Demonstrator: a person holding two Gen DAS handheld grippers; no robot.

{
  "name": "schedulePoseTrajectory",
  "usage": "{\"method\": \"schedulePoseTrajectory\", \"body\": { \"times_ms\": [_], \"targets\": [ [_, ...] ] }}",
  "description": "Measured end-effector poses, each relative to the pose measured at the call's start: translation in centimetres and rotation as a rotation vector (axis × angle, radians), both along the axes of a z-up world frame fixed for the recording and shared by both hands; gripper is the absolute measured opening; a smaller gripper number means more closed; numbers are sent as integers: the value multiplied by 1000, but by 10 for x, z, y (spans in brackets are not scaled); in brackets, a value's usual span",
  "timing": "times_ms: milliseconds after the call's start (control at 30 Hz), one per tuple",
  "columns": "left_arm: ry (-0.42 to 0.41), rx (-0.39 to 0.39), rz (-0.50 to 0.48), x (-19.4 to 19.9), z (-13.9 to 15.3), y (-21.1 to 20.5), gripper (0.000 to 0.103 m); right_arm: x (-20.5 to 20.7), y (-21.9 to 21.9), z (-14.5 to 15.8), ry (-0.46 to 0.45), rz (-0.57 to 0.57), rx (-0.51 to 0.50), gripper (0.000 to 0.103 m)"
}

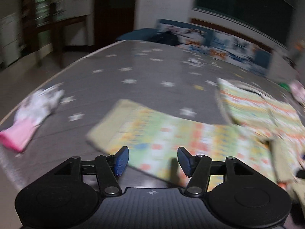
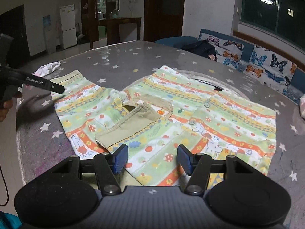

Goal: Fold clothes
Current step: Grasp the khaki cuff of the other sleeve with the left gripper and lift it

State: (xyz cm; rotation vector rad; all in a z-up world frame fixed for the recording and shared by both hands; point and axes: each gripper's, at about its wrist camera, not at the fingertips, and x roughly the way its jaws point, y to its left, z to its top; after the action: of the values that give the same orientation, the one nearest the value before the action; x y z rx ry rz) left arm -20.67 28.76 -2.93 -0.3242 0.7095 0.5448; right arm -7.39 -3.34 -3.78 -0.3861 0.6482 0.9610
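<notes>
Nearest the right-hand camera: right gripper [image 2: 152, 159], blue pads apart, nothing between them, hovering over the near hem of the patterned shirt [image 2: 219, 126].

Left to right across the table [image 2: 122, 57], which wears a grey cover with white stars:
- Far left edge: a hand [image 2: 5, 106] holds the left gripper [image 2: 57, 88], seen side-on as a dark arm just above the shirt's left sleeve [image 2: 76, 87]. From this view its jaws cannot be read.
- Behind it, a small white-and-pink garment [image 2: 48, 68] lies crumpled, well apart from the shirt.
- Centre: shirt spread flat, striped in green, yellow and orange with mushrooms and flowers. Its beige ribbed collar [image 2: 131, 122] is turned out and lies on the front panel. Buttons run down the placket right of the collar.
- Right: shirt's other half lies flat to the table's right side. Beyond the table, a sofa [image 2: 263, 61] with butterfly print.

Left-wrist view (heavily motion-blurred): left gripper [image 1: 152, 160] with pads parted, holding nothing; the sleeve [image 1: 152, 131] lies flat beneath and ahead of it. White-and-pink garment [image 1: 32, 112] sits to its left, near the table edge.
</notes>
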Motion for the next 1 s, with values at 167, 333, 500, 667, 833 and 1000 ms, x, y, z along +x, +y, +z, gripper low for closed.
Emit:
{"method": "schedulePoseTrajectory", "body": {
  "times_ms": [167, 333, 500, 667, 833, 1000],
  "targets": [
    [-11, -20, 128, -11, -4, 30, 65, -1, -3, 4, 0, -7, 14, 59],
    [-5, 19, 163, -8, -8, 36, 65, -2, -4, 3, 0, -10, 12, 59],
    [2, 56, 182, 1, -12, 38, 55, -2, -6, 5, -9, -16, 17, 59],
    [-45, 10, 147, 1, -10, 41, 13, -2, -11, 8, -15, -31, 31, 59],
    [-139, -48, 72, -2, 9, 21, 11, 1, -17, 9, -4, -48, 46, 59],
    [-254, -96, -85, 11, 44, -17, 11, 6, -24, 10, 5, -70, 55, 59]
  ]
}}
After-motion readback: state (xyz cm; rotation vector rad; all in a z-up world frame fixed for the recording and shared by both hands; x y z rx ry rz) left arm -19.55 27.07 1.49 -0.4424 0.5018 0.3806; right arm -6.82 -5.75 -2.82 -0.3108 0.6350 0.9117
